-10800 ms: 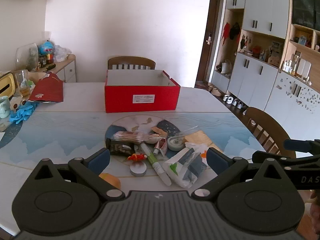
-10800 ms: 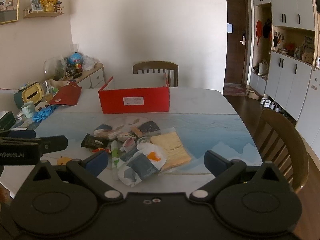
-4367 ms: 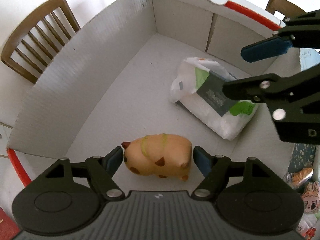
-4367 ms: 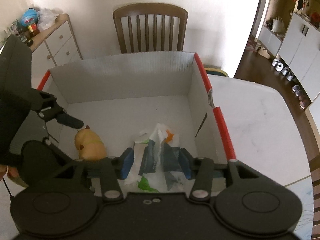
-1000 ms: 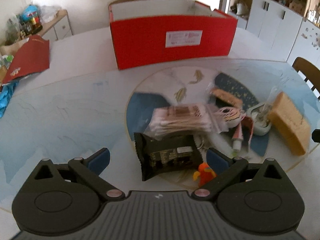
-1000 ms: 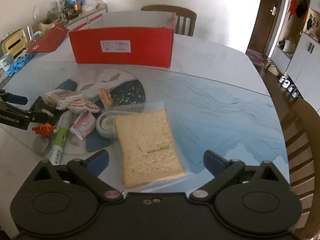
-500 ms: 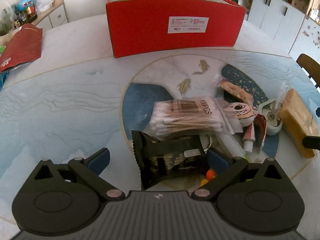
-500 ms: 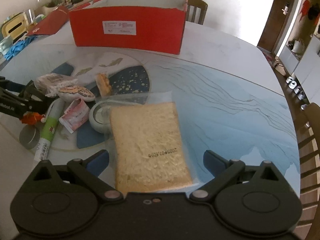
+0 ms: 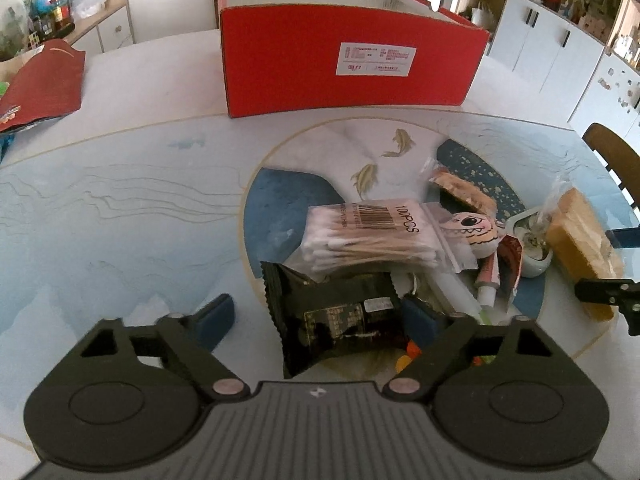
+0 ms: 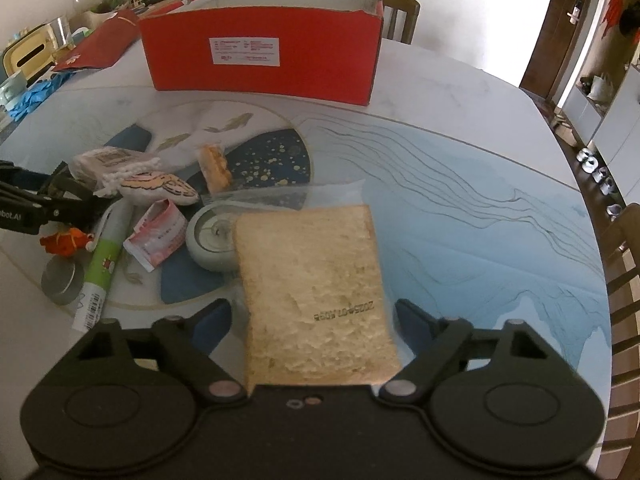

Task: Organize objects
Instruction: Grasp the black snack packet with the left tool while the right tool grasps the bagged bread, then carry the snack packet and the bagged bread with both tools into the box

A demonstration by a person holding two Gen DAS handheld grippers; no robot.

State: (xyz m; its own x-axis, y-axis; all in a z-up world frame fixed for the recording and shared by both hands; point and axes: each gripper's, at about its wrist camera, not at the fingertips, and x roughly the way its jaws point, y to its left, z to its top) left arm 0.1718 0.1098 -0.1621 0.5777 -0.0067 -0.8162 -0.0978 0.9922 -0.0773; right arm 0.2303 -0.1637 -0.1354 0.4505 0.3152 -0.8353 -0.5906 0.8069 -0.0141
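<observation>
A black foil packet [image 9: 340, 316] lies on the table between the fingers of my left gripper [image 9: 316, 320]. Its jaws are closing: the right pad is at the packet's edge, the left pad still apart. A bagged slice of bread [image 10: 316, 280] lies between the closing jaws of my right gripper [image 10: 314, 320], with narrow gaps on both sides. The open red box [image 9: 348, 64] stands behind the pile. A bag of cotton swabs [image 9: 372, 240] rests on the packet's far end, beside a plush toy [image 9: 472, 232].
Loose items lie left of the bread: a pink sachet [image 10: 156, 236], a round white dish [image 10: 212, 240], a green tube [image 10: 104, 264], a metal tin [image 10: 60, 280] and an orange toy [image 10: 64, 240]. A red bag [image 9: 40, 80] lies far left. A wooden chair [image 10: 624, 280] stands at the table's right edge.
Both grippers have come in closer over their items, and both pairs of jaws have narrowed. The black packet and the bread now sit between the fingers.
</observation>
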